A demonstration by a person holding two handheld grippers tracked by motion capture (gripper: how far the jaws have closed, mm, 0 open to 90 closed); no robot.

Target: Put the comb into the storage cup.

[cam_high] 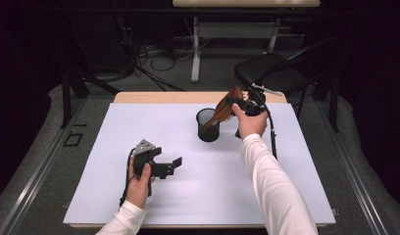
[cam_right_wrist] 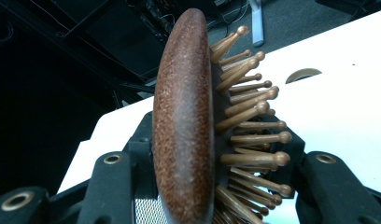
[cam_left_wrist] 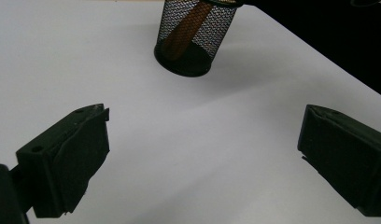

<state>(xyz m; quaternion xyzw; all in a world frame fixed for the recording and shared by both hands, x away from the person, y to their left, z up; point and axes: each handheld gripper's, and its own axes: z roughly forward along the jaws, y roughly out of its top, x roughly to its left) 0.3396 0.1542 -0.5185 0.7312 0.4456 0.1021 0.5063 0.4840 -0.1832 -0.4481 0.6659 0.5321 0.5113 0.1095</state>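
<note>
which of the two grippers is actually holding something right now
The right gripper, raised beside the black mesh cup: it is shut on the wooden hairbrush, whose handle reaches into the cup. The left gripper is open above the table.

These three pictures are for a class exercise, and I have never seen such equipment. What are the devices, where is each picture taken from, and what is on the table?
A person holds a two-jaw tool in each hand. The high view looks down on the white table. The left hand-held gripper hovers open and empty; its own camera looks between its jaws toward a black mesh cup. The right hand-held gripper is shut on a wooden hairbrush, whose handle dips into that cup; its own camera shows the brush close up.
</note>
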